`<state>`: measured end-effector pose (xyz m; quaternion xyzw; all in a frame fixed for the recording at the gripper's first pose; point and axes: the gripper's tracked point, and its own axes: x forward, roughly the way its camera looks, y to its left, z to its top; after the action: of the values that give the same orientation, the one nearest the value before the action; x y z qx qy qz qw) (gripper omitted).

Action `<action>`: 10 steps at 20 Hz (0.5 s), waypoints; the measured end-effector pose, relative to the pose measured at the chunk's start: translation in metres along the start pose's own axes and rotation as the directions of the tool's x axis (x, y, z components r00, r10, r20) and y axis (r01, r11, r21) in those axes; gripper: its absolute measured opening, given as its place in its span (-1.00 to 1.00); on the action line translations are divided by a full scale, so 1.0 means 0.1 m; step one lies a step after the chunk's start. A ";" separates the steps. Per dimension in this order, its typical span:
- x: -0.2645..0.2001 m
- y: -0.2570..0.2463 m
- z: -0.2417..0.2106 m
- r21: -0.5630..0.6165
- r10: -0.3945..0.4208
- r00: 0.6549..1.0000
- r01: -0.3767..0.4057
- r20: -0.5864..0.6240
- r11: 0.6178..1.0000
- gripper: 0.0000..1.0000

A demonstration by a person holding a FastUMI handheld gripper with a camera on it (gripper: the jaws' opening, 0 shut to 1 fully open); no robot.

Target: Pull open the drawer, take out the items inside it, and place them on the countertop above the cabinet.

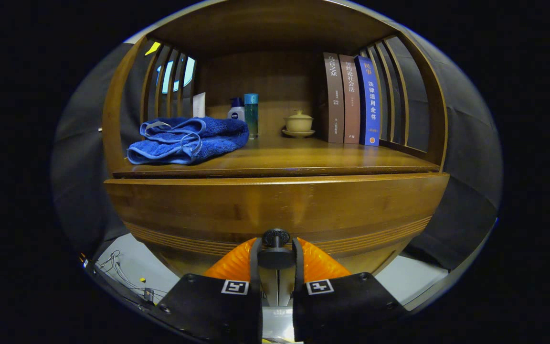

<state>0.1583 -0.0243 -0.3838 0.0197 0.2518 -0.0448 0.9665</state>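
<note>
A wooden cabinet fills the scene, with its drawer front [275, 205] right ahead of me. A small dark round knob [275, 237] sticks out of the drawer's lower middle. My gripper [276, 251] is closed around the knob's stem, one finger pressing on each side. The drawer front sits slightly out from the countertop [303, 160] edge above it; what lies inside is hidden. On the countertop's left lies a folded blue towel [189, 139].
At the back of the countertop stand a white tube [199, 105], a small white bottle [236, 110], a teal bottle [251, 113], a lidded beige cup on a saucer [298, 123] and three upright books [351, 99]. Slatted wooden sides close both ends. Cables [117, 272] lie on the floor below left.
</note>
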 end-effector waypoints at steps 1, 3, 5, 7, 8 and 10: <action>-0.05 0.00 -0.01 0.000 -0.001 1.000 0.001 -0.002 1.000 -0.42; -0.19 -0.01 -0.06 0.003 0.000 1.000 0.000 -0.009 1.000 -0.42; -0.34 -0.01 -0.12 0.008 0.004 1.000 -0.004 -0.018 1.000 -0.42; -0.49 -0.03 -0.18 0.006 0.003 1.000 -0.003 -0.028 1.000 -0.42; -0.56 -0.03 -0.20 0.009 0.003 0.999 -0.003 -0.034 1.000 -0.42; -0.68 -0.02 -0.25 0.022 0.006 0.999 -0.005 -0.050 1.000 -0.42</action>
<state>0.0870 -0.0196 -0.3719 0.0322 0.2754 -0.0444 0.9598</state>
